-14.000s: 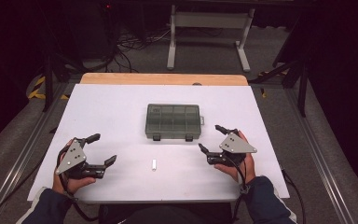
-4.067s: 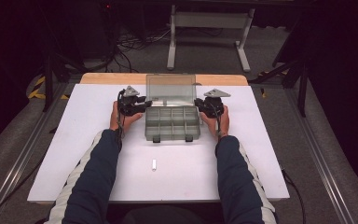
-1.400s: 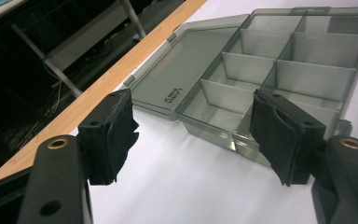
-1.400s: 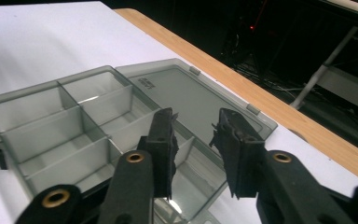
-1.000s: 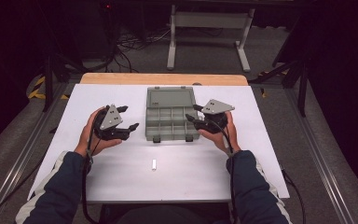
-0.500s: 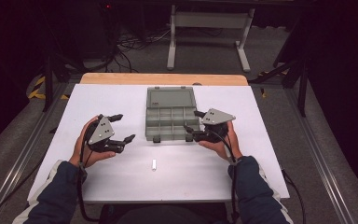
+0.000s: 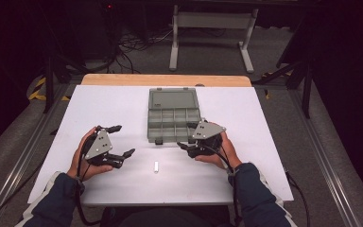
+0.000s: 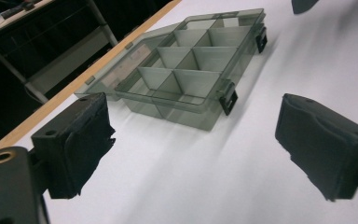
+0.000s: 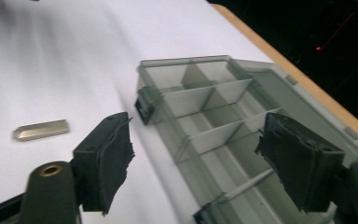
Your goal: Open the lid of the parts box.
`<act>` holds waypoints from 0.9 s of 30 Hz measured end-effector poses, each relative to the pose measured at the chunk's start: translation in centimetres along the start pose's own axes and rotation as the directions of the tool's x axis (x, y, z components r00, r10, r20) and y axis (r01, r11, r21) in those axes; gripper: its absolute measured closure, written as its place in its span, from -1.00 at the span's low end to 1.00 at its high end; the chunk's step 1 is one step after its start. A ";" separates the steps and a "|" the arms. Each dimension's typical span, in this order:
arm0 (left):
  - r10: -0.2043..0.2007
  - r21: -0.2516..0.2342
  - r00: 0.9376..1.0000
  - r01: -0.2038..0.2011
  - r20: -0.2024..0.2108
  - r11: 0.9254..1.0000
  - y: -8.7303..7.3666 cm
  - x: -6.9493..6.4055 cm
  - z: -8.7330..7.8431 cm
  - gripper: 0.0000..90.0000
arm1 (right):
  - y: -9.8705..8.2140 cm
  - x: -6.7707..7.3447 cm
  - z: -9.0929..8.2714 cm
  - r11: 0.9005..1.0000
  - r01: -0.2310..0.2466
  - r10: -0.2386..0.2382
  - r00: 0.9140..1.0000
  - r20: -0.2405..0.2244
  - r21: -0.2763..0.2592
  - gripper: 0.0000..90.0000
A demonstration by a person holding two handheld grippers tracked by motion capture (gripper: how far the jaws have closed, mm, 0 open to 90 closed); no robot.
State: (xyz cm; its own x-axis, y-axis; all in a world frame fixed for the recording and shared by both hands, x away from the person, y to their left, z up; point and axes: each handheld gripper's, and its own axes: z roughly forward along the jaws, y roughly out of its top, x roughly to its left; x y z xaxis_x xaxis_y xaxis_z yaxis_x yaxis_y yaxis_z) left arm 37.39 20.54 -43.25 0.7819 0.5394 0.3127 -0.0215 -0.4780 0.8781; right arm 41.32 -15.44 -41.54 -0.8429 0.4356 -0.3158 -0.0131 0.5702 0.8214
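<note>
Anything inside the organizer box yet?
The box lies open with its lid flat behind it. The compartments look empty in the high view and both gripper views. The right gripper covers part of the near right cells. The small metal piece still lies on the table.

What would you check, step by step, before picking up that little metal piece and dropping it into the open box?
1. Compartment box lid open, lying flat behind it: ok.
2. Compartments free of contents: ok as far as the gripper views show.
3. Small metal piece lying free on the white table, apart from the box: ok.
4. Left gripper open, nothing between its jaws: ok.
5. Right gripper open and free: ok; its jaws have just been opening.
6. Which way the piece must go in: cannot tell.
</note>
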 end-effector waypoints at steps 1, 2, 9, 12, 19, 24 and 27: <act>-0.006 0.003 1.000 0.006 0.003 1.000 -0.1 -0.1 -0.2 -0.76 | 0.0 0.2 0.1 1.000 -0.002 0.002 1.000 -0.013 0.004 -0.48; -0.018 -0.007 1.000 0.018 0.005 1.000 -0.3 -0.2 -0.3 -0.78 | 0.0 0.4 0.2 1.000 -0.002 0.002 1.000 -0.022 0.006 -0.49; -0.019 0.002 1.000 0.019 -0.002 1.000 -1.5 -1.5 -1.5 -0.80 | -0.1 1.9 1.4 0.999 0.009 -0.004 0.995 -0.104 0.043 -0.54; -0.024 0.017 1.000 0.023 0.013 1.000 -2.2 -2.1 -1.9 -0.81 | -0.2 2.4 2.0 0.998 0.013 -0.004 0.991 -0.137 0.060 -0.53; -0.071 0.022 0.997 0.070 0.037 0.997 -3.2 -2.9 -3.2 -0.81 | -0.4 3.3 3.1 0.996 0.022 -0.005 0.978 -0.209 0.083 -0.53; -0.092 0.029 0.995 0.091 0.038 0.995 -3.8 -3.1 -4.4 -0.83 | -0.4 4.2 4.0 0.995 0.024 0.003 0.965 -0.263 0.102 -0.53; -0.111 0.022 0.993 0.110 0.043 0.994 -4.1 -3.1 -4.7 -0.83 | -0.4 4.9 4.6 0.993 0.037 -0.001 0.956 -0.293 0.116 -0.53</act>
State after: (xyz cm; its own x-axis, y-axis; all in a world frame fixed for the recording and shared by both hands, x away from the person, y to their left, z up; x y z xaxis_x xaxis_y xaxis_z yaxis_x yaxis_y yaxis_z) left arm 32.16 24.07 -46.16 0.8055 0.5589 0.1971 0.0790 -0.4309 0.8989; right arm 39.69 -10.33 -45.64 -0.9636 0.2113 -0.1638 0.0181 0.6628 0.7486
